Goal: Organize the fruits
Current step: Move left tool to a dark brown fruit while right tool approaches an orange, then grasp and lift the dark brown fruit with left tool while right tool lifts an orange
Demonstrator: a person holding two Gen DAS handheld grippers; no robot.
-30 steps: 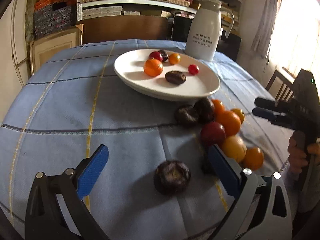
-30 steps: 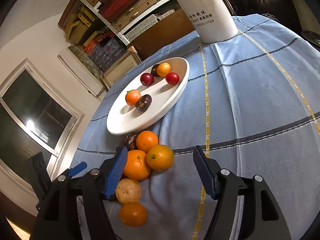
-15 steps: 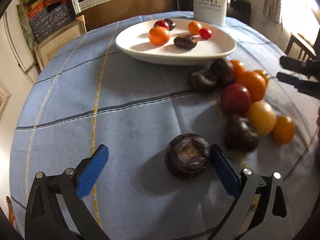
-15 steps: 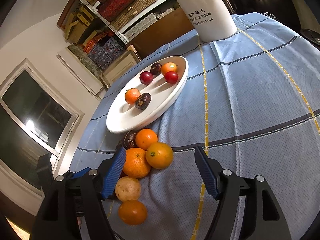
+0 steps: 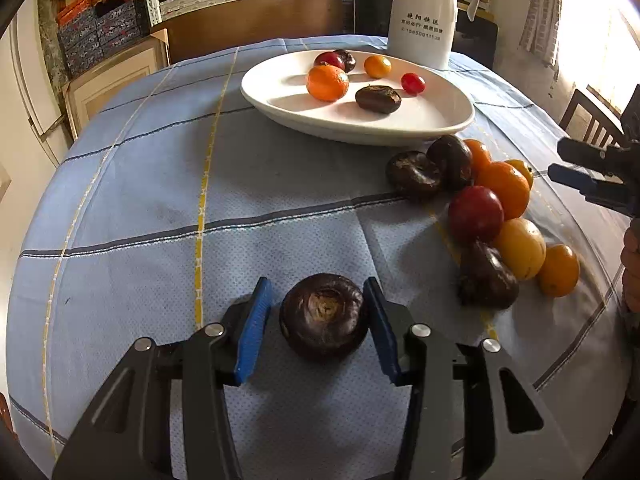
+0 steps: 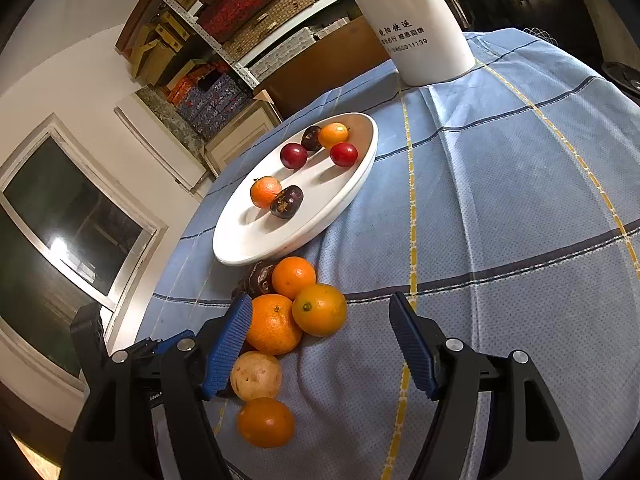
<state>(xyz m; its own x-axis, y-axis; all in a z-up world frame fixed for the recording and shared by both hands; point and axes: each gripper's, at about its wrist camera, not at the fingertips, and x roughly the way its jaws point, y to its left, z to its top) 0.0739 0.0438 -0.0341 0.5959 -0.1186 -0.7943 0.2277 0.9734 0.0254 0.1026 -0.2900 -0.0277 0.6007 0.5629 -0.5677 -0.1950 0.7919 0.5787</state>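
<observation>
Near the front edge of the round table, on the blue checked tablecloth (image 5: 280,184), the left gripper (image 5: 316,320) points down at a dark, wrinkled purple fruit (image 5: 324,316) that lies alone between its blue pads. Its jaws have just been closing around this fruit: the right pad sits against the fruit's side, while a thin sliver of cloth shows between the left pad and the fruit, so a firm grip cannot be confirmed. The fruit rests on the cloth. Farther back stands a white oval plate (image 5: 440,120) with six small fruits on it: an orange one, a dark one beside it, two red ones, a small yellow-orange one and another dark one at the far rim. Behind the plate, at the far side of the table, is a white jug (image 5: 424,12) with printed characters. To the right, between the plate and the near right edge, a loose cluster of fruit (image 5: 496,216) lies touching one another on the cloth: three dark ones, a red one, several orange ones and a yellow one. The right gripper (image 6: 320,344) hovers at that cluster, its jaws standing well apart with nothing pressed between the pads; in its own view a large orange (image 6: 274,324) lies just beside its left pad, another orange next to it, a pale yellow fruit (image 6: 256,376) and a further orange nearer the camera. In the left wrist view this gripper shows at the right edge, held by a hand (image 5: 632,264).
</observation>
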